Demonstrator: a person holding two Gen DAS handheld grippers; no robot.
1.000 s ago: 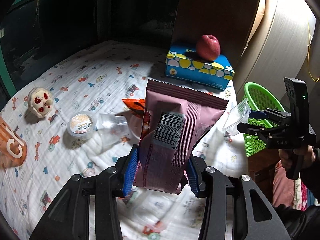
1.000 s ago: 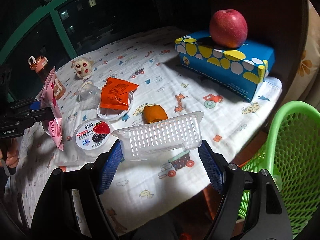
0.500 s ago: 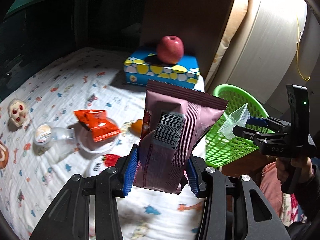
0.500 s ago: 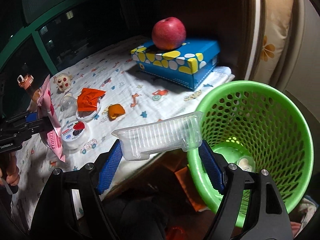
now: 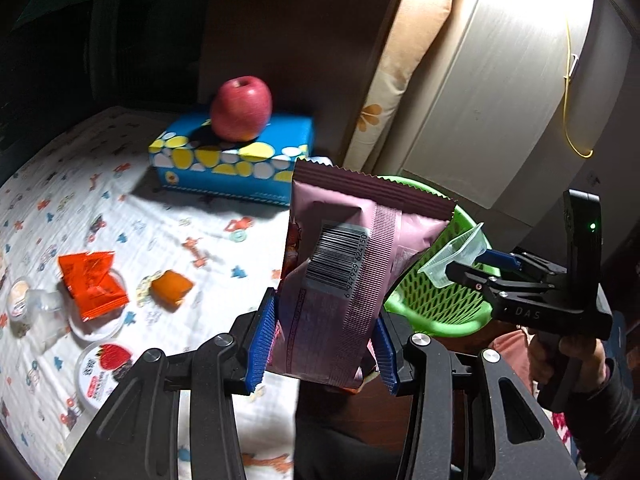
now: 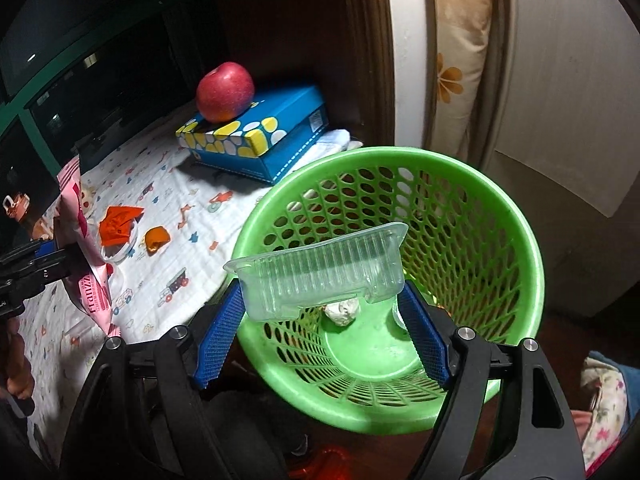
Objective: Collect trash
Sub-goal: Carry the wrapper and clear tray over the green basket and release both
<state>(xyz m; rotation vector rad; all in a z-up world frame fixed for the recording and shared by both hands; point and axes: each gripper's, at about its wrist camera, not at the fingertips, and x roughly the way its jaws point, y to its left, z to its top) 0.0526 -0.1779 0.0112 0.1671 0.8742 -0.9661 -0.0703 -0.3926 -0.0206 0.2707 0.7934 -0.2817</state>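
Left tool (image 5: 324,344), blue pads closed on the lower part of an upright pink wrapper (image 5: 344,280), held above the bench (image 5: 168,208) edge, beside the green basket (image 6: 516,240). Right tool (image 6: 320,328), pads clamped on both ends of a clear tray (image 6: 320,272), held level over the basket mouth.

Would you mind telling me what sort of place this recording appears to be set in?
Probably a room in a home at night: a cartoon-print cloth covers the surface, a floral curtain hangs beside a dark window, and a green basket sits beside it for trash.
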